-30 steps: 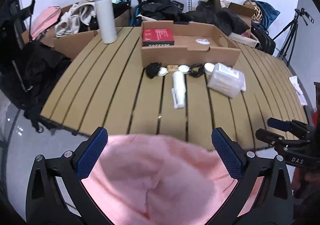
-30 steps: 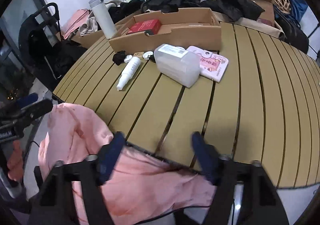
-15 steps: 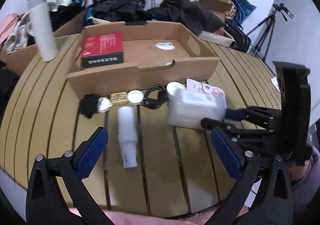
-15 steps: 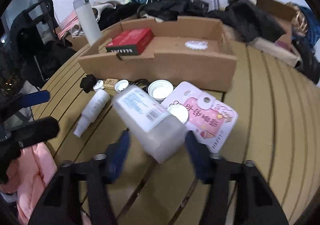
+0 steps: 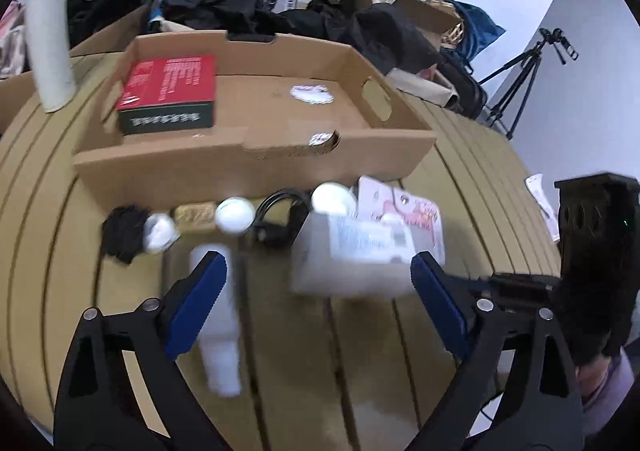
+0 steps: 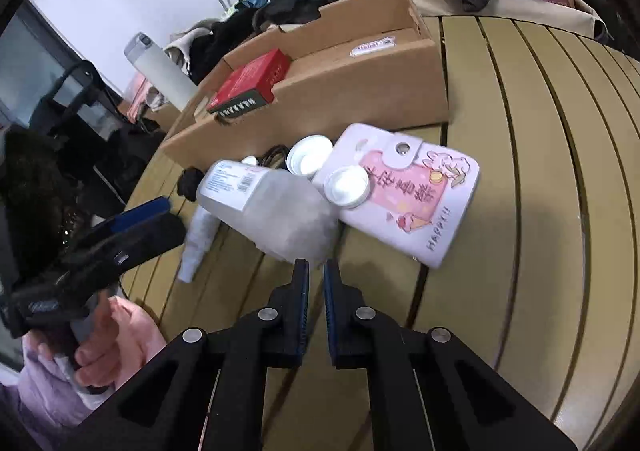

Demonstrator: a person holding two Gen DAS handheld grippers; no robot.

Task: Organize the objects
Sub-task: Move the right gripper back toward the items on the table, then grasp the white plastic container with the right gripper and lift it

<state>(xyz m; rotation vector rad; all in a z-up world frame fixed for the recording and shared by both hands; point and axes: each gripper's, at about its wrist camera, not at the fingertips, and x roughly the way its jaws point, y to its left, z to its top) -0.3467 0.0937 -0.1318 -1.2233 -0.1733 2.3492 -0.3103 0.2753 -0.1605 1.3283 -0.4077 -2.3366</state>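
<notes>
Right wrist view — frosted plastic bottle (image 6: 276,207) lying sideways, right hand-held gripper (image 6: 316,271) closed empty, left hand-held gripper (image 5: 318,283) wide, just narrowing.

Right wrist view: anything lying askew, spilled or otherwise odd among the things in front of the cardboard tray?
Nothing spilled. The translucent bottle lies on its side, capless, its end overlapping the pink wallet. Loose white caps sit apart, one on the wallet. A smaller white bottle also lies flat, in front of the cardboard tray.
</notes>
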